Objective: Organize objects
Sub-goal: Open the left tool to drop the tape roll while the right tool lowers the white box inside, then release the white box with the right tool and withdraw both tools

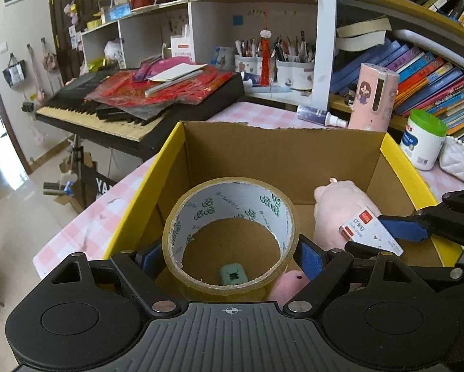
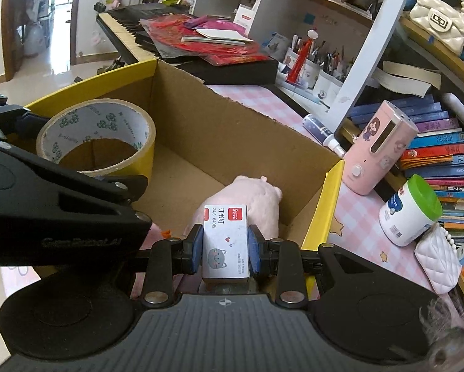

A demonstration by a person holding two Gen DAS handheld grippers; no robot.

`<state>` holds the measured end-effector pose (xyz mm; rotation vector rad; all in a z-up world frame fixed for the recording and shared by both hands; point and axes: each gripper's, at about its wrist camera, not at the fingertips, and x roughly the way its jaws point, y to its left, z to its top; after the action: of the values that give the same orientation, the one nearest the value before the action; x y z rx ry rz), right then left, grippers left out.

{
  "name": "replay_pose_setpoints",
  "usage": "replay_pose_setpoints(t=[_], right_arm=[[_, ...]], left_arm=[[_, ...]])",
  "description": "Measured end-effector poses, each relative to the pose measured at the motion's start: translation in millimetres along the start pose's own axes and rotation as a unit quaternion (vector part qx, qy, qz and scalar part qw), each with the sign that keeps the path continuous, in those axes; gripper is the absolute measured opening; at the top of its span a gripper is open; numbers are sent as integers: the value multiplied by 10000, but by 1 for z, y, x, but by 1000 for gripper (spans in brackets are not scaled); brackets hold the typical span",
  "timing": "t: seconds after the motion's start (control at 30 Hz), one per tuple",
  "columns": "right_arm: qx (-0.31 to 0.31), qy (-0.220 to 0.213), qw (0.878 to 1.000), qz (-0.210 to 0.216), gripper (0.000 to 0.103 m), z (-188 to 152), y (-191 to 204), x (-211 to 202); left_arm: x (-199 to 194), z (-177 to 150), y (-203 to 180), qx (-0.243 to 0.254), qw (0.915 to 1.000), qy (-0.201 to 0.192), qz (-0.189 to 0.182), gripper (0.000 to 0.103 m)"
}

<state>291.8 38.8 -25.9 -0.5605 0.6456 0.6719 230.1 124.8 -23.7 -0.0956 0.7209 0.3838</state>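
An open cardboard box (image 1: 281, 142) with yellow outer sides stands on the pink checked table; it also shows in the right wrist view (image 2: 232, 130). My left gripper (image 1: 230, 257) is shut on a roll of clear packing tape (image 1: 232, 198) and holds it over the box's near left part; the roll also shows in the right wrist view (image 2: 95, 133). My right gripper (image 2: 225, 248) is shut on a small white staple box (image 2: 225, 241) above a pink plush pig (image 2: 250, 198) lying in the box. The staple box (image 1: 368, 232) and the pig (image 1: 340, 207) show in the left wrist view. A small green object (image 1: 233, 274) lies on the box floor.
A pink dispenser (image 2: 384, 148), a green-lidded white tub (image 2: 408, 210), a spray bottle (image 2: 322, 130) and a white quilted purse (image 2: 439, 257) stand right of the box. A keyboard (image 1: 132, 99) piled with red papers sits behind left. Shelves with books (image 1: 424, 77) and pen cups (image 1: 278, 65) are behind.
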Motion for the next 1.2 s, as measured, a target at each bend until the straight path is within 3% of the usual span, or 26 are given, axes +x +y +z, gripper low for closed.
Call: replay_pose_setpoints(t=[0.27, 0.5, 0.57, 0.83, 1.2], right_arm=[[11, 3, 10000, -3, 30, 0, 0, 0], [68, -40, 10000, 59, 32, 1, 0, -1], [121, -101, 9999, 22, 41, 0, 0, -3], [420, -549, 9973, -234, 55, 1, 4, -31], [1166, -1068, 9844, -771, 83, -11, 16, -92]], left_arm=[[2, 0, -4, 59, 9999, -46, 78, 87], [-11, 3, -8, 256, 9990, -312, 166, 90], [-17, 4, -7, 275, 9986, -424, 120, 90], [-51, 6, 0, 126, 9962, -865, 17, 95], [-101, -9, 13, 6, 9889, -1476, -191, 100]])
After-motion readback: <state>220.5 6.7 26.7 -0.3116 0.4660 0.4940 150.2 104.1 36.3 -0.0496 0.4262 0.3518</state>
